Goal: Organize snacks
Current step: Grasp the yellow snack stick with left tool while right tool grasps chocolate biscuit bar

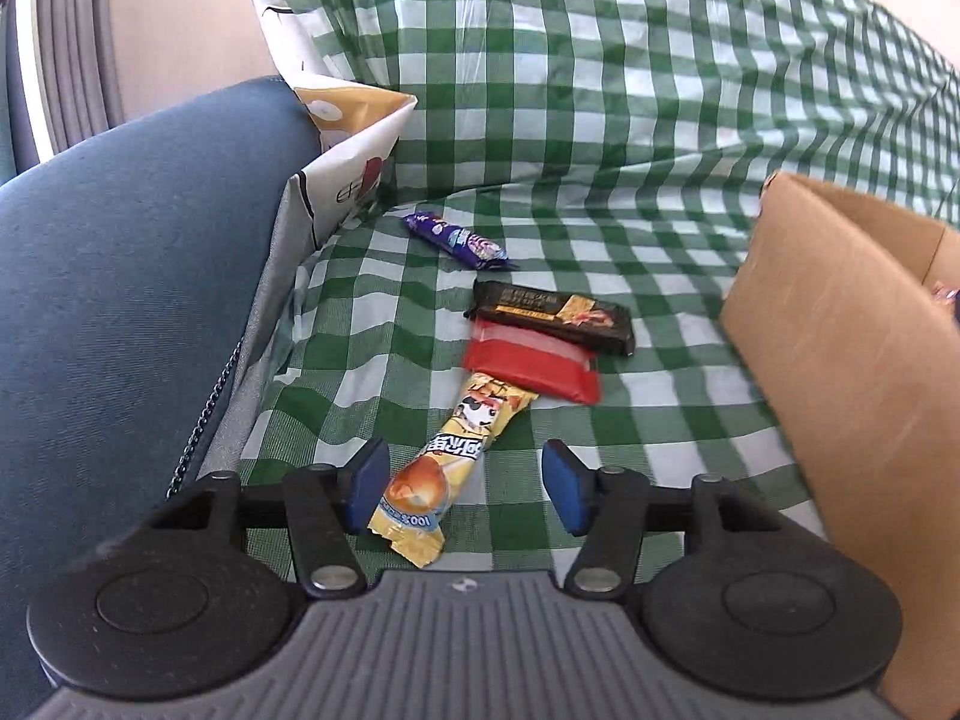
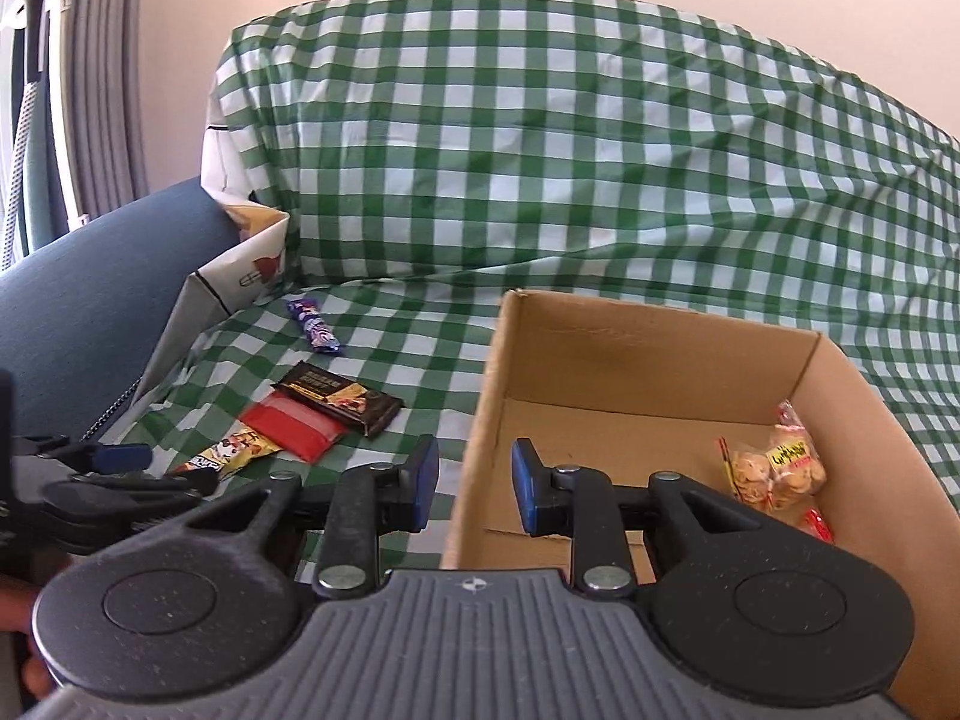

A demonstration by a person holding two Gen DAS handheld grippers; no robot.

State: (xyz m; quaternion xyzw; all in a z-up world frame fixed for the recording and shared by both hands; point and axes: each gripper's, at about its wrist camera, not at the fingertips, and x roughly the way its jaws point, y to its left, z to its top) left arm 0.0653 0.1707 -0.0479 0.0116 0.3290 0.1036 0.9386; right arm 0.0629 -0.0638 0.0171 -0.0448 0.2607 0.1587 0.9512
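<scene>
Cardboard box [image 2: 660, 360] is partly filled: a cookie bag [image 2: 774, 468] is seen inside. Four snacks are left on the checked cloth [image 1: 600, 120] (yellow packet [image 1: 444, 468] nearest). Left gripper [image 1: 465, 489] is parted astride it, unpressed; right gripper [image 2: 474, 486] is narrowly parted, empty.

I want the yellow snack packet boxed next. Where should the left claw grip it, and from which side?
Grip the yellow snack packet across its narrow width near the middle, coming from above. It lies flat and lengthwise between the open fingers of the left claw, its far end tucked against the red packet, so a mid-body pinch probably avoids that neighbour.
</scene>
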